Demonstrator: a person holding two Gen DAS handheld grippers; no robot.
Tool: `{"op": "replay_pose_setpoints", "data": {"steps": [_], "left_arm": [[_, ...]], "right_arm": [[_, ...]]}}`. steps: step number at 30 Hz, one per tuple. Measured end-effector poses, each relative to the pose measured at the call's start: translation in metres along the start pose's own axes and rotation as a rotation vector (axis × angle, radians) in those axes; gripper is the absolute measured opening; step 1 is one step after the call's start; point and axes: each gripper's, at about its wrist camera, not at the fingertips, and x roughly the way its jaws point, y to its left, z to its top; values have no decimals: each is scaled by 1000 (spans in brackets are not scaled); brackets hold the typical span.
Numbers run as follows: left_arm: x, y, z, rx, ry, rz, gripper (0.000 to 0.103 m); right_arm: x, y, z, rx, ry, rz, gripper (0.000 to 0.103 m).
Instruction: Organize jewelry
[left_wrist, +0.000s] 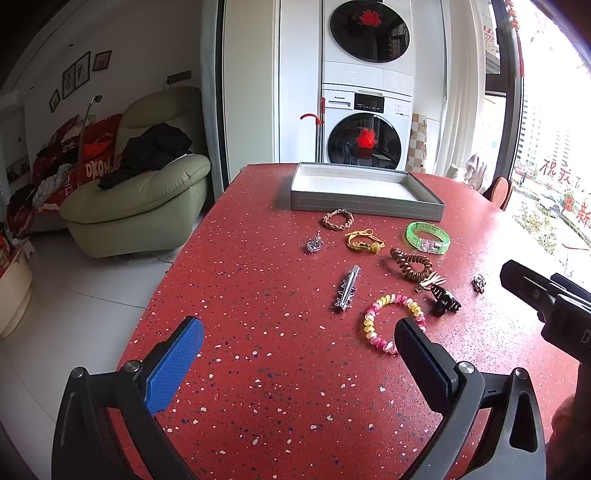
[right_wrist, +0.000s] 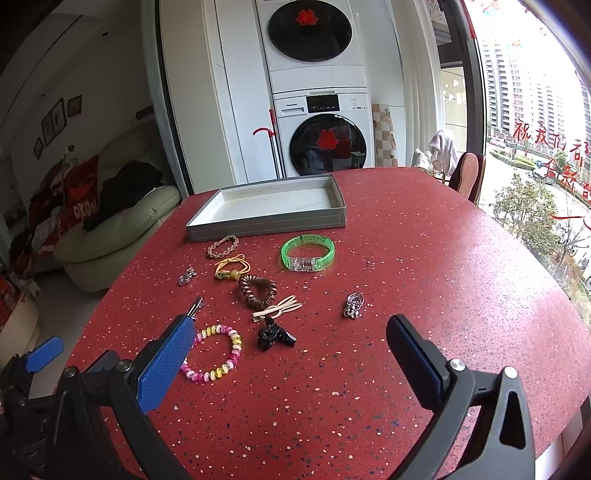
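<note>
Several pieces of jewelry lie loose on the red speckled table (left_wrist: 258, 280). A shallow grey tray (left_wrist: 365, 206) (right_wrist: 266, 223) stands empty at the far side. In front of it lie a braided beige bracelet (left_wrist: 337, 219), a yellow cord bracelet (left_wrist: 364, 240), a green bangle (left_wrist: 428, 237) (right_wrist: 307, 253), a brown coil tie (left_wrist: 410, 264), a silver spiked clip (left_wrist: 347, 288), a pink-and-yellow bead bracelet (left_wrist: 391, 323) (right_wrist: 214, 354), a black claw clip (right_wrist: 275, 336) and a silver charm (right_wrist: 353, 305). My left gripper (left_wrist: 299, 332) is open above bare table. My right gripper (right_wrist: 290, 339) is open, near the black clip.
A green armchair (left_wrist: 140, 195) with dark clothes stands left of the table. Stacked washer and dryer (left_wrist: 365, 110) are behind it. A big window (right_wrist: 535, 147) runs along the right, with an orange chair back (right_wrist: 467, 177) at the table's far right edge.
</note>
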Motion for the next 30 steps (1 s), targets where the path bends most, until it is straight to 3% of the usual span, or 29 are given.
{"op": "replay_pose_setpoints", "data": {"steps": [30], "left_arm": [[1, 0, 0, 3, 6, -1, 103]], "right_arm": [[1, 2, -1, -2, 1, 1, 103]]}}
